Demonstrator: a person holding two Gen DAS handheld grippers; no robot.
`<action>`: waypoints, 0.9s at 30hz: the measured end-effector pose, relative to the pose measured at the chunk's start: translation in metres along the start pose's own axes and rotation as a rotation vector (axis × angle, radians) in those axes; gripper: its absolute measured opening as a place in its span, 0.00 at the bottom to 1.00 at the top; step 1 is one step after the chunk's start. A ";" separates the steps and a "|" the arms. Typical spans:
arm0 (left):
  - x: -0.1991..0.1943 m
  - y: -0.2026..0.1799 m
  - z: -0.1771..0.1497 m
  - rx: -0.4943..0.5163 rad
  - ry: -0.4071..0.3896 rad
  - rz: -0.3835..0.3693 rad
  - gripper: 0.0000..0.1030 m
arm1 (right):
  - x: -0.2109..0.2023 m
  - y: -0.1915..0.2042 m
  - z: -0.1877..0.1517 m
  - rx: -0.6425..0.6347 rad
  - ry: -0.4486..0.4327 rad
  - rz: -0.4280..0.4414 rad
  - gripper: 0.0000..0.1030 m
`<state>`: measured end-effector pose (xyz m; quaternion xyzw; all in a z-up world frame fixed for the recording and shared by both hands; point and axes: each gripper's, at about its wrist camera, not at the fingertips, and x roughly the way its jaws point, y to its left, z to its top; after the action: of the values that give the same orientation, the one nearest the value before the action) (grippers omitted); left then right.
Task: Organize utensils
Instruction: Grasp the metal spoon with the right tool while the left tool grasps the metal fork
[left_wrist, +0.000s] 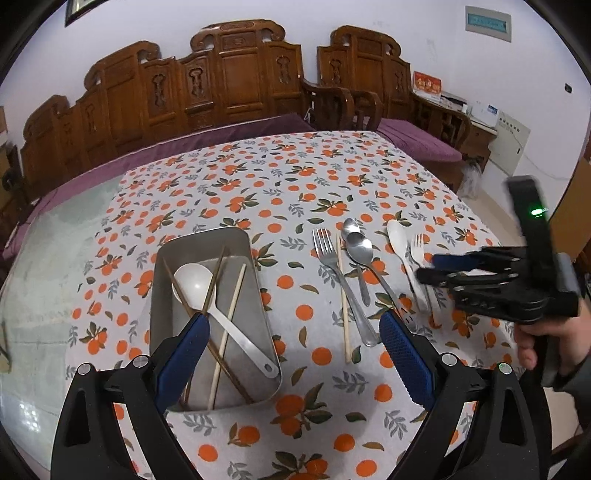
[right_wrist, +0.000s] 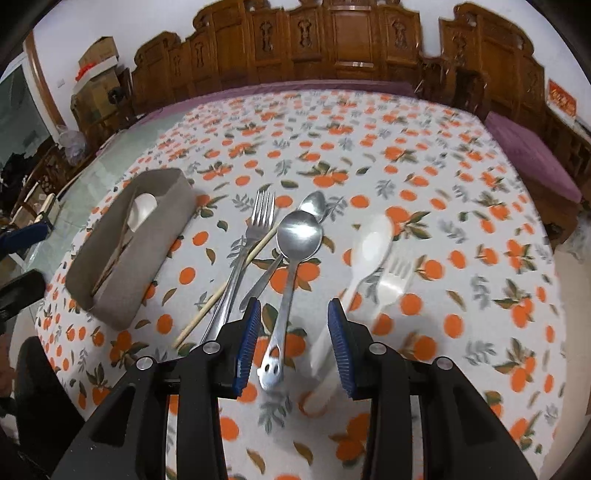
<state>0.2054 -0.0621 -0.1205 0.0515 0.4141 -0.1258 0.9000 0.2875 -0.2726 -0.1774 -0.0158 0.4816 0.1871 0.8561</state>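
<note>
Left gripper (left_wrist: 291, 343) hangs above the tray (left_wrist: 258, 288), jaws released. Right gripper (right_wrist: 291, 339), jaws released, straddles the big spoon (right_wrist: 291, 258).

Black gripper (right_wrist: 291, 339) frames, ribbed blue pads (right_wrist: 249, 343), silver screws (right_wrist: 211, 347).

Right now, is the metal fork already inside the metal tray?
No, the metal fork lies on the tablecloth, right of the metal tray.

Your left gripper (left_wrist: 291, 354) hangs wide open over the metal tray (left_wrist: 258, 295) holding a ladle (left_wrist: 221, 314) and chopsticks (left_wrist: 229, 325), with forks and spoons lined up just beside it.
</note>
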 end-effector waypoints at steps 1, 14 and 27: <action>0.001 0.000 0.002 0.003 0.004 0.000 0.87 | 0.011 0.000 0.004 0.001 0.019 0.002 0.39; 0.023 0.016 0.029 -0.003 0.037 -0.020 0.87 | 0.074 0.014 0.032 -0.070 0.169 -0.111 0.23; 0.038 0.002 0.032 -0.003 0.053 -0.051 0.87 | 0.072 0.015 0.029 -0.030 0.191 -0.139 0.07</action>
<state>0.2529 -0.0734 -0.1289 0.0428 0.4391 -0.1465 0.8854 0.3398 -0.2308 -0.2200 -0.0799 0.5559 0.1321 0.8168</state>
